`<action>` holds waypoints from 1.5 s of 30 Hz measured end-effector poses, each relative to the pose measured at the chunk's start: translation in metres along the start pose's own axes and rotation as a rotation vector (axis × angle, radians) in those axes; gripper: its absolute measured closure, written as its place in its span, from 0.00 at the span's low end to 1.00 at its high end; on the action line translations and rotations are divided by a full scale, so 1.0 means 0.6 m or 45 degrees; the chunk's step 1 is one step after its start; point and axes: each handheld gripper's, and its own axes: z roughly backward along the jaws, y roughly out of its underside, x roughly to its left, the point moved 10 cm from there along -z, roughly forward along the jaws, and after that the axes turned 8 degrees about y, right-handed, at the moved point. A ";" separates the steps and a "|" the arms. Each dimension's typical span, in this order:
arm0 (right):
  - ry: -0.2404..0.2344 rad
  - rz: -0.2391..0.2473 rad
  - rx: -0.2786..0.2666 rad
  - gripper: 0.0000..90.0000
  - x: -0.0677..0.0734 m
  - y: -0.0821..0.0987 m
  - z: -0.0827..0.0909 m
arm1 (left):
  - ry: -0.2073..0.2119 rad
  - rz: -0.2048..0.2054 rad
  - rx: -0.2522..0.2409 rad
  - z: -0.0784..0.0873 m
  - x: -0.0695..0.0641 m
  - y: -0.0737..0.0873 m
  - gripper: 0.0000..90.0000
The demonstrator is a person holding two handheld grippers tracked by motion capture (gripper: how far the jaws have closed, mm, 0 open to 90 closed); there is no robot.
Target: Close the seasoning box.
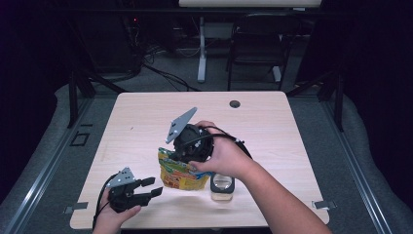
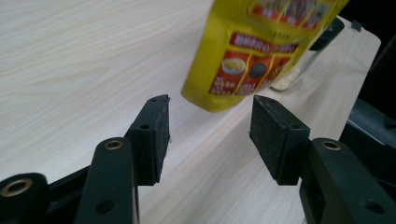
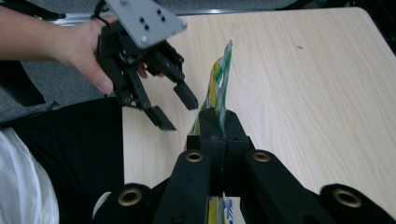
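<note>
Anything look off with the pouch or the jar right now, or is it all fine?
Nothing spilled or damaged. The yellow pouch hangs tilted above the table, pinched at its top edge by the right gripper. The left gripper is open, apart from it. The jar stands upright.

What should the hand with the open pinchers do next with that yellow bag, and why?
Probably bring the left gripper in to grip the yellow pouch's lower edge. Its jaws stand open with nothing between them, and the right gripper holds the pouch pinched by its top, hanging above the table.
</note>
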 end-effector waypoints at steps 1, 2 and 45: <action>0.000 -0.001 -0.005 1.00 0.001 -0.003 0.002 | 0.009 0.005 0.000 -0.003 -0.002 0.001 0.53; 0.002 0.004 -0.005 1.00 0.001 -0.005 0.005 | 0.015 0.006 0.007 -0.006 -0.003 0.003 0.53; -0.014 0.044 -0.061 1.00 0.005 0.002 0.014 | 0.108 0.009 0.053 -0.021 -0.025 0.005 0.53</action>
